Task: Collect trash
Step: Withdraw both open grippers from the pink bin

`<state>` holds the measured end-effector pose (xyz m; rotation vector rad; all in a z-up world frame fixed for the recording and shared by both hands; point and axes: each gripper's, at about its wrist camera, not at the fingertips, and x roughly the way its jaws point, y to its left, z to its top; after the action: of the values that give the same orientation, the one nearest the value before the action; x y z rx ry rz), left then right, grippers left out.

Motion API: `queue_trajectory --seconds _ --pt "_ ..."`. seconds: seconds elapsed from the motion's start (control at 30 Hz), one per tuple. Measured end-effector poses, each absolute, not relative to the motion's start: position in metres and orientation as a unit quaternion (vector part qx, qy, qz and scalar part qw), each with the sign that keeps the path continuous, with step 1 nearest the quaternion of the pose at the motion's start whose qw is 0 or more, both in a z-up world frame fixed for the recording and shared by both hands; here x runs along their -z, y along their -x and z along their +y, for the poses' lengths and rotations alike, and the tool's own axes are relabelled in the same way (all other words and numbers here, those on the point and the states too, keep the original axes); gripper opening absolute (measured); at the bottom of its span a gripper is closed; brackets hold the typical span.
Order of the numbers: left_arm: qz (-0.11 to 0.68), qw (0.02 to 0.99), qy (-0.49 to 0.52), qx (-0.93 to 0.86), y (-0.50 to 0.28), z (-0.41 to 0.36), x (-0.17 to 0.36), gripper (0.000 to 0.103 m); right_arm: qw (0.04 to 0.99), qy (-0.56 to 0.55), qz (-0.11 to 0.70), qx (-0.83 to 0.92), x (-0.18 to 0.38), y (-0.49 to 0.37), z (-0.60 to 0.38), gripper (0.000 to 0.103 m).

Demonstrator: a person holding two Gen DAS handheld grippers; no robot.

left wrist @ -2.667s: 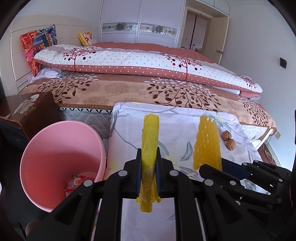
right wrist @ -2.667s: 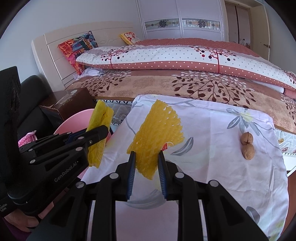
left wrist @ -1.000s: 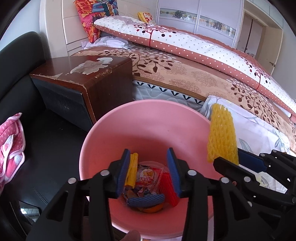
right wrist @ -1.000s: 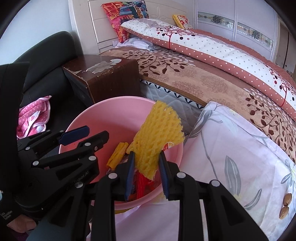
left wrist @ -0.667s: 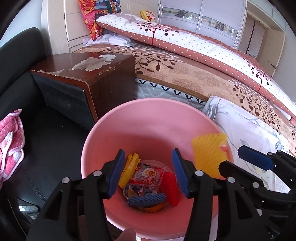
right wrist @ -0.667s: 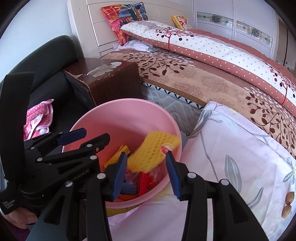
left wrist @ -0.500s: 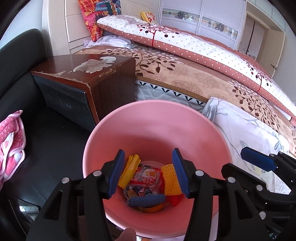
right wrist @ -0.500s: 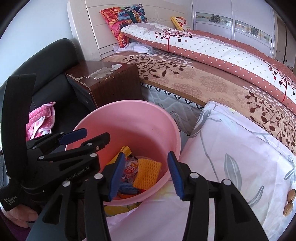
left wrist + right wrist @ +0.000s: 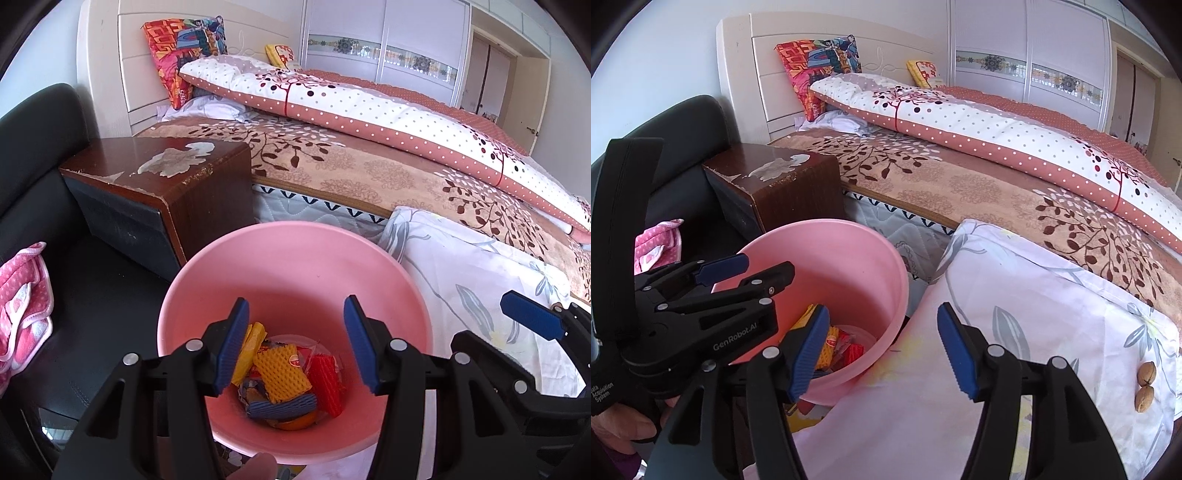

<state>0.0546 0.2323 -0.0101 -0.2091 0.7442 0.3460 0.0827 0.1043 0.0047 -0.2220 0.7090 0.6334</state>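
With both the left gripper and right gripper spread wide and empty over the pink bin holding the wrappers, swing smoothly to the two walnuts lying on the floral sheet.

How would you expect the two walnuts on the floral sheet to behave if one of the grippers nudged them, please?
The two walnuts look rounded and hard, so they would probably roll rather than slide. The floral sheet seems soft and wrinkled, which may slow them. They lie near its edge, so they might drop off.
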Motion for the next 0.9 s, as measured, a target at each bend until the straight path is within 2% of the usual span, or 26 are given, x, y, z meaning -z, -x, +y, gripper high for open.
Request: queue_trajectory --seconds 0.37,0.53,0.67,0.9 --pt "0.355 0.917 0.09 -0.158 -0.054 0.218 0.007 0.053 0.894 0.092 0.344 -0.272 -0.001 -0.084 0.087 0.067" --pt "0.351 0.919 0.089 -0.159 -0.053 0.217 0.005 0.053 0.904 0.082 0.333 -0.253 -0.002 -0.083 0.082 0.075" --pt "0.348 0.92 0.087 -0.157 -0.053 0.215 0.004 0.053 0.913 0.069 0.33 -0.232 -0.002 -0.083 0.077 0.077" --pt "0.34 0.924 0.083 -0.154 -0.052 0.21 0.001 0.045 0.92 0.061 0.329 -0.204 -0.002 -0.086 0.069 0.077"
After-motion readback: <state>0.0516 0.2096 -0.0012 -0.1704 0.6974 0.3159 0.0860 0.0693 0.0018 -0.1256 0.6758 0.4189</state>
